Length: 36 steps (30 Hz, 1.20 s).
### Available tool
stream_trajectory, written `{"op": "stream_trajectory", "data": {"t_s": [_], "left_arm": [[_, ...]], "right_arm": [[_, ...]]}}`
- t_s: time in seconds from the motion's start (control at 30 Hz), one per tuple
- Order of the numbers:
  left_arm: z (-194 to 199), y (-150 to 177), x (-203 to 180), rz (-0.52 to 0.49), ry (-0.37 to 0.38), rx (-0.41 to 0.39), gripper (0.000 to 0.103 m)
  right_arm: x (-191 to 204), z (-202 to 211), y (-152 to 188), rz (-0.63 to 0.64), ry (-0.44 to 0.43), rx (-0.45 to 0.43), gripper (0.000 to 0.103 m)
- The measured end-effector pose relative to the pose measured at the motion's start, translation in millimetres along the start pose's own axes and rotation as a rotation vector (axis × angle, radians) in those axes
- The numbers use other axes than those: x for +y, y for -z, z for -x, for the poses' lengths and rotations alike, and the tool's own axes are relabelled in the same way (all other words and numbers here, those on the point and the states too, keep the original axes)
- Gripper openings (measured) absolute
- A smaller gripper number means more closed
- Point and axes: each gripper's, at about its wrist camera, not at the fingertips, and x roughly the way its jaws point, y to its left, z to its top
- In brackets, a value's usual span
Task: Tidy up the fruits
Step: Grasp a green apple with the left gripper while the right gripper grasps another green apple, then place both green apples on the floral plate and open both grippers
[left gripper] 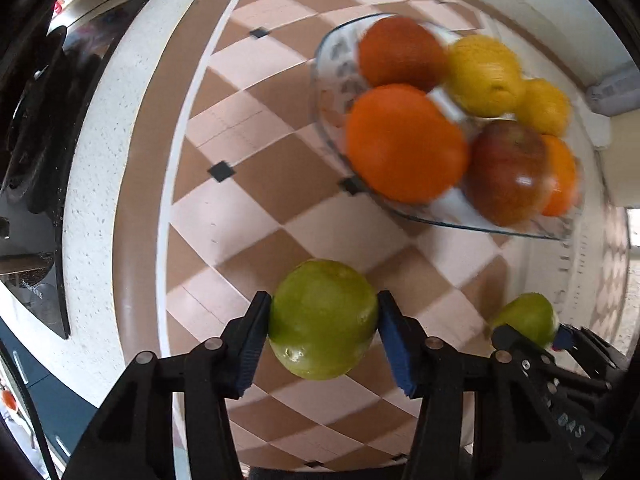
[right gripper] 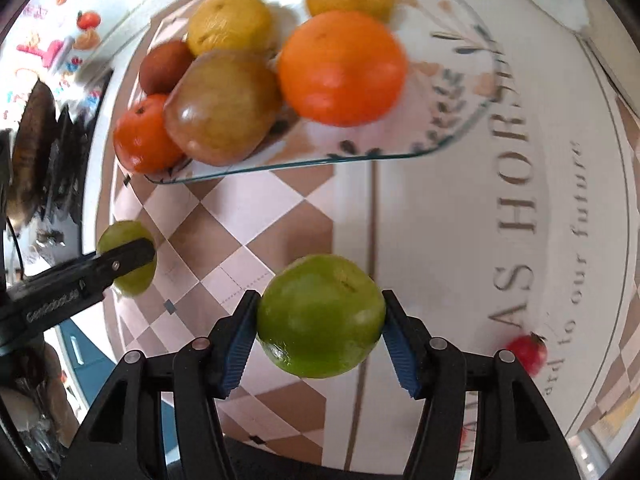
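In the left wrist view my left gripper [left gripper: 324,296] is shut on a green fruit [left gripper: 323,320], its blue pads pressing both sides. My right gripper [right gripper: 320,294] likewise grips a second green fruit [right gripper: 320,316]. Each gripper shows in the other's view: the right gripper [left gripper: 530,332] at lower right, the left gripper [right gripper: 128,260] at the left, each with its fruit. Beyond them sits a glass bowl [left gripper: 332,52] [right gripper: 460,136] holding oranges [left gripper: 404,144], lemons [left gripper: 484,74] and a reddish apple [left gripper: 506,172]. Both held fruits hang over the checked tablecloth [left gripper: 240,208].
A small red fruit [right gripper: 526,354] lies on the cloth's printed border to the right. A dark stove top [left gripper: 36,120] lies left of the counter, and coloured magnets [right gripper: 52,48] show beyond it. A white counter rim [left gripper: 92,208] curves around the cloth.
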Motion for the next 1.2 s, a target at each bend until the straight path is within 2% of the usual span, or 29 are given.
{"op": "stream_trajectory", "data": {"t_s": [0.17,0.27,0.37,0.5,0.6,0.73,0.9,1.2], "left_arm": [[58.8,-4.3,-41.3,-0.050,0.122,-0.066,0.051],[92.9,-30.4,-88.0,-0.134,0.181,-0.100,0.051],[103.9,-73.3,-133.4,-0.220,0.196,-0.088,0.051],[83.4,-124.8,-194.8,-0.330,0.136,-0.012,0.051],[52.5,-148.8,-226.8,-0.391,0.079,0.067,0.051],[18.6,-168.2,-249.2,-0.445,0.008,0.140,0.051],[-7.2,-181.4,-256.6,-0.454,-0.049,0.191,0.051],[-24.5,-182.9,-261.1,-0.481,-0.062,0.228,0.051]], "right_arm": [[-28.4,37.8,-0.2,-0.087,-0.082,-0.091,0.062],[-50.9,61.0,-12.4,-0.164,-0.148,-0.172,0.062],[-72.0,71.4,-34.3,-0.239,-0.194,-0.235,0.062],[-86.8,69.4,-63.8,-0.267,-0.198,-0.281,0.062],[-99.7,64.5,-80.7,-0.276,-0.205,-0.283,0.062],[-108.3,49.6,-88.8,-0.305,-0.233,-0.262,0.062],[-114.9,37.6,-89.1,-0.310,-0.275,-0.234,0.062],[-108.9,36.0,-99.1,-0.270,-0.310,-0.199,0.064]]}}
